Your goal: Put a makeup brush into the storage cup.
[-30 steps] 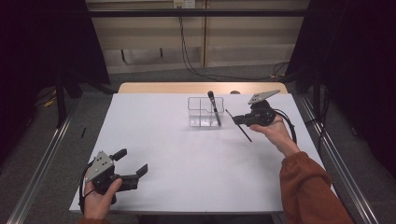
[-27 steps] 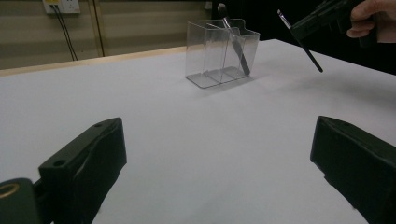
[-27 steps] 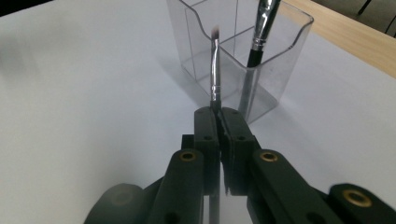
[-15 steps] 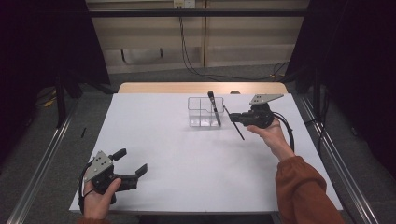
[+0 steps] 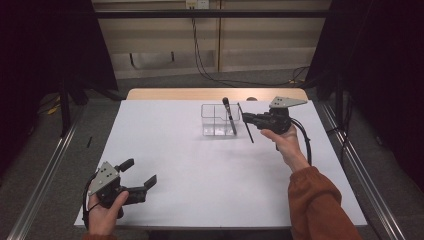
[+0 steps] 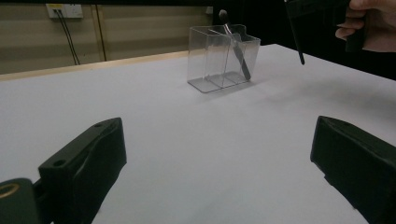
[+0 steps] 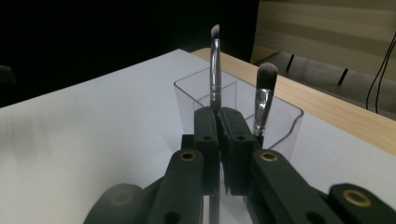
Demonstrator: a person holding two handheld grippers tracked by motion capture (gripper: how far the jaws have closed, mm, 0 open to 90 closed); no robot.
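White and matte, the table top [image 5: 200, 170] carries almost nothing, its far edge showing a strip of pale wood. Nearest the person, the left gripper [image 5: 134, 179] rests low at the front left corner, held in a hand; its blocky black jaws stand wide apart with only bare table between them, as the left gripper view shows. Farther back on the right, the right gripper [image 5: 247, 117] is held above the surface by a hand in a rust-orange sleeve, a grey three-cornered plate on top. Its jaws are pressed together on a thin makeup brush [image 7: 215, 70] with a dark slender handle, a shiny metal ferrule and a slanted pale tip pointing upward. Just beyond stands a clear plastic organizer [image 5: 216, 120], box-shaped with dividers. Inside its right compartment leans a second brush [image 7: 264, 95], with a rounded grey tuft.
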